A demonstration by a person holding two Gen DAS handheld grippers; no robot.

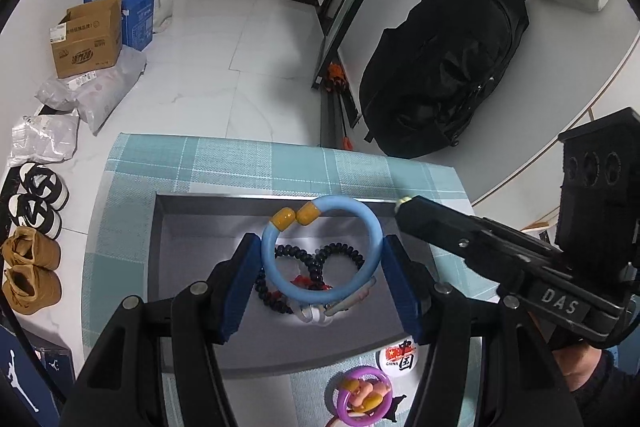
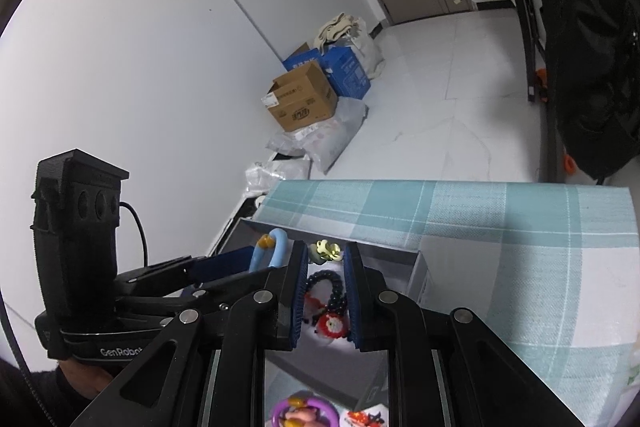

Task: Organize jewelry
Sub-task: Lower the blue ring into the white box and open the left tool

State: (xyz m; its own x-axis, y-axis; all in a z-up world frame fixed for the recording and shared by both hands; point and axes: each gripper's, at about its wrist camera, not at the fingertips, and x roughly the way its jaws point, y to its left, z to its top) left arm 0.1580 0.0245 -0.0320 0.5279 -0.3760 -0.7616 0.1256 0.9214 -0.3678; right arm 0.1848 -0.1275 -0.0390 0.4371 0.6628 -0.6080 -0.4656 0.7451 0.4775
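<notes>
My left gripper (image 1: 322,243) is shut on a light blue bangle (image 1: 320,259) with two amber end caps, and holds it over an open grey box (image 1: 160,247). Black bead bracelets (image 1: 340,253), something red and some pale pieces lie in the box. My right gripper (image 2: 326,249) is shut on a small pale yellow trinket (image 2: 326,251) above the box's far side. In the left wrist view the right gripper (image 1: 404,203) reaches in from the right, its tip beside the bangle. The right wrist view shows the left gripper (image 2: 240,261) with the bangle (image 2: 278,247) just to its left.
The box sits on a table with a teal plaid cloth (image 1: 240,159). A purple ring with a small figure (image 1: 362,397) and a round badge (image 1: 401,355) lie in front of the box. On the floor are cardboard boxes (image 1: 88,39), shoes (image 1: 32,267) and a black backpack (image 1: 444,67).
</notes>
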